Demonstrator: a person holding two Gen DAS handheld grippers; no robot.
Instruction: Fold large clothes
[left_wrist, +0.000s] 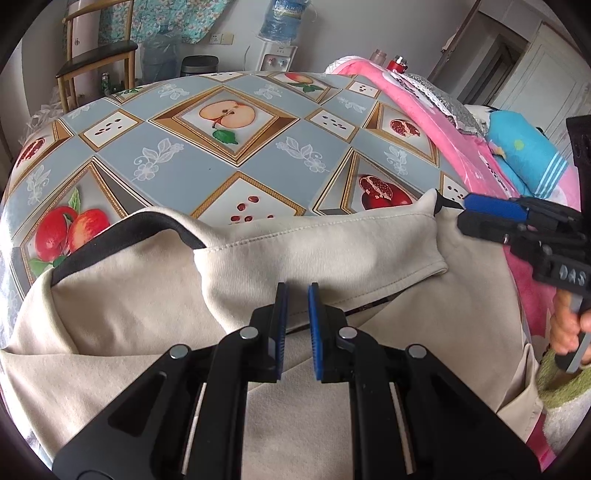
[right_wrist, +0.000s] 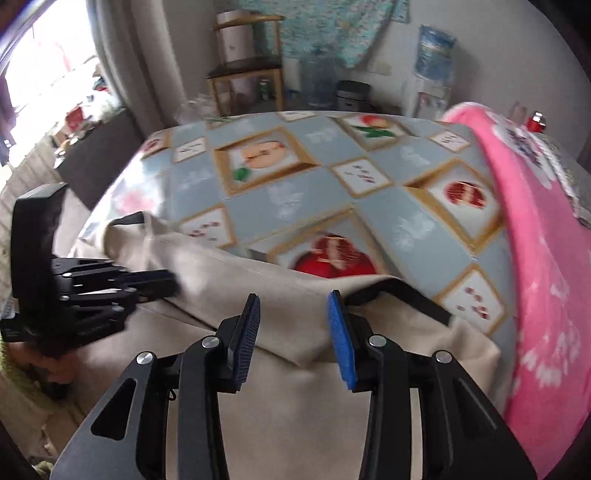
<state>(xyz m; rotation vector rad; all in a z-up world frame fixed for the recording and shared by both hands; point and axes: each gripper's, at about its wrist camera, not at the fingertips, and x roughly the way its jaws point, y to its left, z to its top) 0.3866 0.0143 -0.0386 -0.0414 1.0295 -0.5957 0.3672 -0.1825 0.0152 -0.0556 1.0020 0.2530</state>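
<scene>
A large beige garment (left_wrist: 332, 258) with black trim lies folded over on the near half of the table; in the right wrist view the beige garment (right_wrist: 295, 387) fills the foreground. My left gripper (left_wrist: 297, 284) hovers over a folded-over flap with its blue pads a narrow gap apart and nothing pinched between them. It shows blurred at the left as the left gripper (right_wrist: 171, 286), its tip at the fold. My right gripper (right_wrist: 294, 295) is open above the garment's black-trimmed corner, pads off the cloth. From the side, the right gripper (left_wrist: 461, 212) points at that raised corner.
The table wears a fruit-patterned cloth (left_wrist: 221, 158). A pink blanket (left_wrist: 424, 110) drapes its right side, with a blue cushion (left_wrist: 524, 147) beyond. A chair (left_wrist: 96, 59), a bin (left_wrist: 199, 64) and a water dispenser (left_wrist: 277, 37) stand behind. A hand (left_wrist: 567, 325) holds the right gripper's handle.
</scene>
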